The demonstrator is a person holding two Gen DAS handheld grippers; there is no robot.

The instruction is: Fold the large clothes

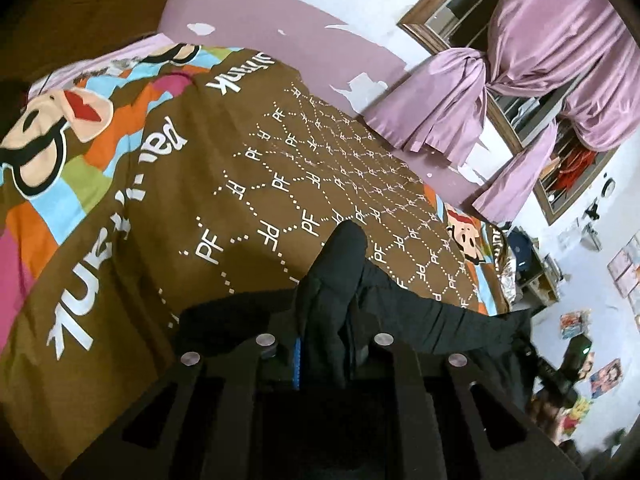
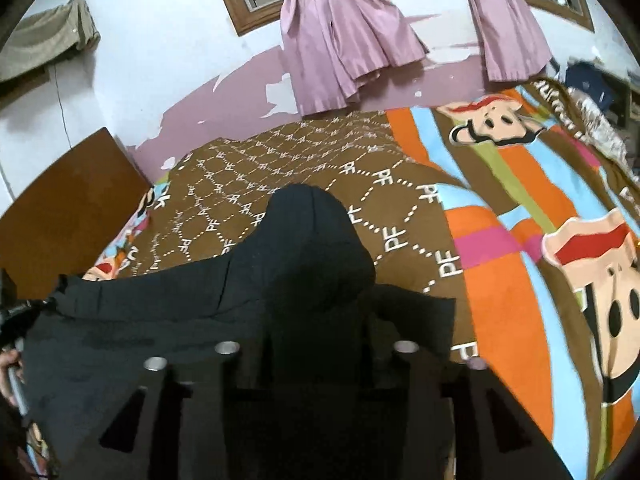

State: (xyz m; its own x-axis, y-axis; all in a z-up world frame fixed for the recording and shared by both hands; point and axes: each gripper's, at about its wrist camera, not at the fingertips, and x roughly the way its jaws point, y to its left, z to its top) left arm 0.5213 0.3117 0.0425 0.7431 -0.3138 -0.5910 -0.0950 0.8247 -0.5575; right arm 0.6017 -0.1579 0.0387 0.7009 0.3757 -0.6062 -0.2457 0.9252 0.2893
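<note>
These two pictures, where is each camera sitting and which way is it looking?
Left wrist: rides on the left gripper, looking forward and down over the bed cover toward the curtains; its fingers pinch the black garment.
Right wrist: rides on the right gripper, aimed at the garment's hood; a hand shows at the left edge.
Shared: garment, bed cover, curtains, peeling wall.

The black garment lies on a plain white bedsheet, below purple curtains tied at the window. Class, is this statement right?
Not quite. The black garment lies on a brown patterned bedsheet with cartoon faces, not plain white. The purple curtains are indeed tied. The right wrist view shows it.
</note>
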